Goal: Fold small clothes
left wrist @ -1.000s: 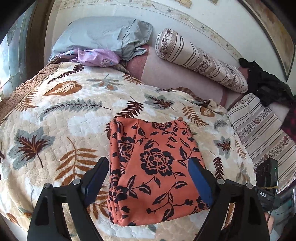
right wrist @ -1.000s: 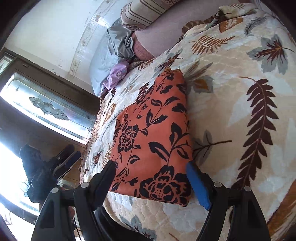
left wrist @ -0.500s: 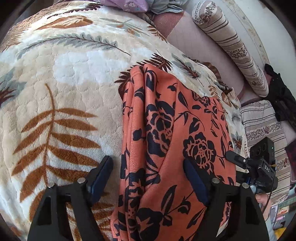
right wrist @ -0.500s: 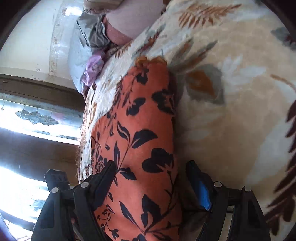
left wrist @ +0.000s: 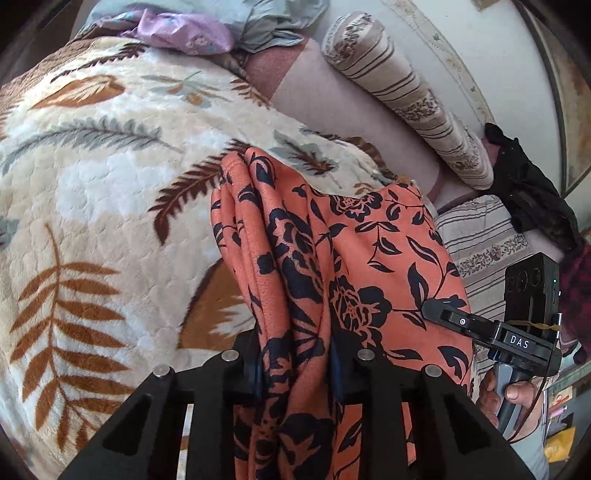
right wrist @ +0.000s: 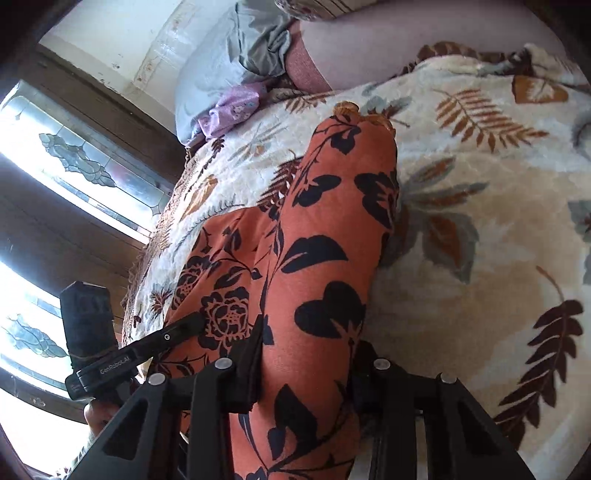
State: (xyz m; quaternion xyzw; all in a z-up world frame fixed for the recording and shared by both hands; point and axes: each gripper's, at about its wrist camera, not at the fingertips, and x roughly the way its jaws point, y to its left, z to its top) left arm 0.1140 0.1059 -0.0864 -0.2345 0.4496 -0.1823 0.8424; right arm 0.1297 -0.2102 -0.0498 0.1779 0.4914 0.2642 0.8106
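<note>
Left wrist: both hand-held grippers closing, pinching orange floral garment [left wrist: 369,258] near edge.

Counted: one orange floral garment [left wrist: 369,258], two claws on it, left claw [left wrist: 295,365] and right claw [right wrist: 306,373]. One leaf-print blanket [left wrist: 92,192], one striped bolster [left wrist: 406,92], one grey pillow [right wrist: 221,66], one purple cloth [left wrist: 184,29] beyond the claws.
</note>
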